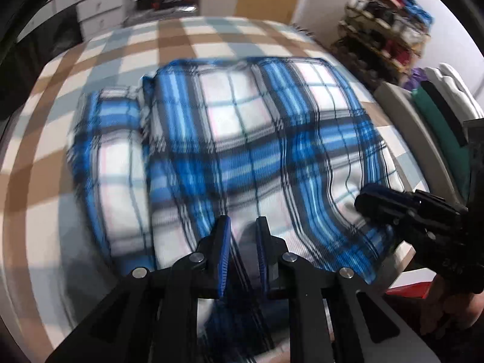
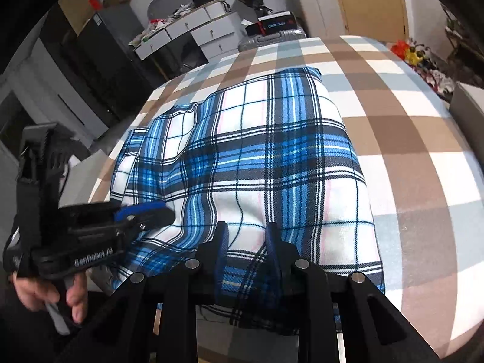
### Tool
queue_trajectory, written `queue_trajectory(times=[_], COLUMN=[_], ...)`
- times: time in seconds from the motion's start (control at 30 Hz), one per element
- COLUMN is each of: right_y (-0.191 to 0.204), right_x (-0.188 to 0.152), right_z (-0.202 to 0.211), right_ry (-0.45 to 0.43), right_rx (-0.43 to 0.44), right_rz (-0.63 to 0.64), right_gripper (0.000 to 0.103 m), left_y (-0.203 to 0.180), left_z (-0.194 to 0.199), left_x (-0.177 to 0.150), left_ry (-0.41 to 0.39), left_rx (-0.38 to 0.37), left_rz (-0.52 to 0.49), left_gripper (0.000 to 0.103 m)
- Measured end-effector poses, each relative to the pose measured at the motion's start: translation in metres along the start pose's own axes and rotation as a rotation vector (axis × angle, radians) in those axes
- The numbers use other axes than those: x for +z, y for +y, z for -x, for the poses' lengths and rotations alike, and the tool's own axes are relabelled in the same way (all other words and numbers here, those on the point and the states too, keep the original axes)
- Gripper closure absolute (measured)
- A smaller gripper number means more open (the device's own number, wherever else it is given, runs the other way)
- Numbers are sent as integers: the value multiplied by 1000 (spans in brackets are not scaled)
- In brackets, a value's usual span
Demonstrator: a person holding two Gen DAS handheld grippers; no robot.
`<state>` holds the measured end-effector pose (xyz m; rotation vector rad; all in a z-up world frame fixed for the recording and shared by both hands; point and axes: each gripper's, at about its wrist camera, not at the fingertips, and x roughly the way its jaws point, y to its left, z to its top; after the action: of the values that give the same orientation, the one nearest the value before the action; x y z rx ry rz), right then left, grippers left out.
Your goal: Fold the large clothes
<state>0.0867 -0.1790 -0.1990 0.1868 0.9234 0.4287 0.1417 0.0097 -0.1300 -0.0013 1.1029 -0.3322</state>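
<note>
A lived-in bedroom or spare room of a home, used partly for storage. The work surface was a bed [image 2: 393, 121] spread with a brown, white and pale blue checked cover, and behind it stood white drawer units [image 2: 208, 34] heaped with papers and boxes, a hard-shell suitcase [image 2: 272, 40], a wooden wardrobe door [image 2: 372, 3] and a dark cabinet [image 2: 99, 69]. Off to one side, an open wooden rack [image 1: 384, 36] was crammed with shoes or folded items, too blurred to tell which.

Both wrist cameras look steeply down, close over the near edge of the brown-and-white checked bed [image 2: 408, 139], sharing the blue-and-white plaid cloth [image 1: 242, 139] lying there.
</note>
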Motion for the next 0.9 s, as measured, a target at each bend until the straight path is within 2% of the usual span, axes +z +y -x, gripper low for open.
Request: queue_trajectory(times=[0.1, 0.17, 0.2, 0.27, 0.33, 0.37, 0.43, 0.53, 0.6, 0.7, 0.8, 0.9], right_y=[-2, 0, 2, -4, -17, -17, -11, 7, 7, -1, 7, 33], right_x=[0, 1, 1, 1, -3, -4, -10, -12, -13, -12, -5, 8], right_z=[5, 15, 20, 38, 46, 41, 17, 12, 10, 8, -1, -17], right_ry=[-12, -41, -52, -97, -115, -86, 28, 20, 17, 25, 51, 71], right_rx=[-1, -35, -41, 55, 108, 86, 3, -97, -105, -50, -7, -48], right_rz=[-14, -4, 8, -22, -83, -89, -53, 36, 18, -53, -66, -4], right_gripper=[78, 77, 74, 74, 74, 73, 73, 74, 73, 72, 72, 73], left_y=[-2, 4, 7, 12, 15, 13, 7, -3, -4, 2, 16, 35], left_z=[13, 12, 7, 1, 3, 4, 5, 4, 0, -4, -12, -22], left_x=[-13, -25, -29, -28, -28, -28, -30, -27, -21, -6, 17, 39], left_ry=[16, 27, 34, -12, -21, -24, -37, -26, -10, 18, 16, 11], left_rx=[-29, -7, -21, -86, -102, -93, -66, -20, -4, 12, 56, 99], left_rz=[1, 5, 6, 50, 60, 48, -5, -86, -126, -165, -155, -111], left_gripper=[89, 87, 87, 88, 88, 88, 88, 88, 88, 88, 88, 88])
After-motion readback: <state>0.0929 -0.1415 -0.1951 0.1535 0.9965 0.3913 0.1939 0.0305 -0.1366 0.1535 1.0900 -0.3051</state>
